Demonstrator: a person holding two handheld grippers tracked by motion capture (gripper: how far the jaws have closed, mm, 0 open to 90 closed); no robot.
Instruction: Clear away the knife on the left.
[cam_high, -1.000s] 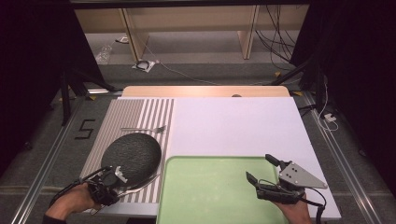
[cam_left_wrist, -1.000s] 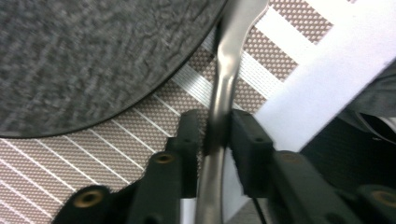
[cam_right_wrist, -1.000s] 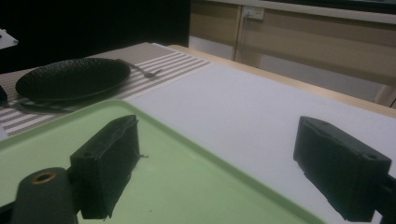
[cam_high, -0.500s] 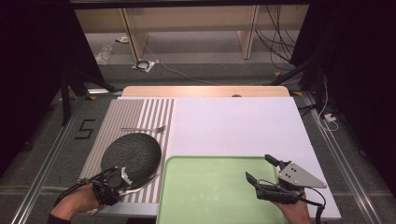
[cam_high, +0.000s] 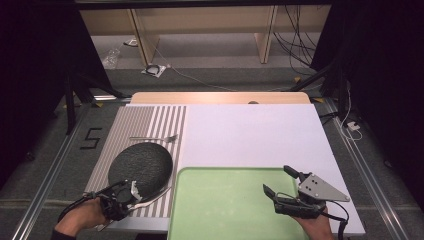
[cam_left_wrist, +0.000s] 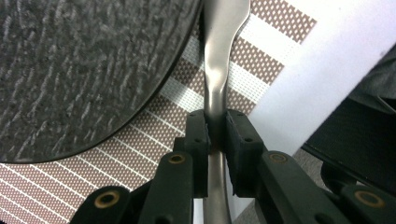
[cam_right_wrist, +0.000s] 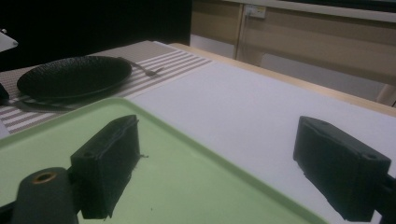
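My left gripper is shut on the thin handle of a silver utensil. The utensil lies on the striped placemat along the near right rim of a black textured plate; its far end runs out of the left gripper view. My right gripper is open, low over the right part of a green tray, with nothing between its fingers.
A fork lies on the placemat beyond the plate. A white mat covers the table's right and far side. The tray sits at the near edge, beside the placemat.
The left hand has shifted a little at the table's near left corner, still at the utensil by the plate. The right gripper has stayed put, open.
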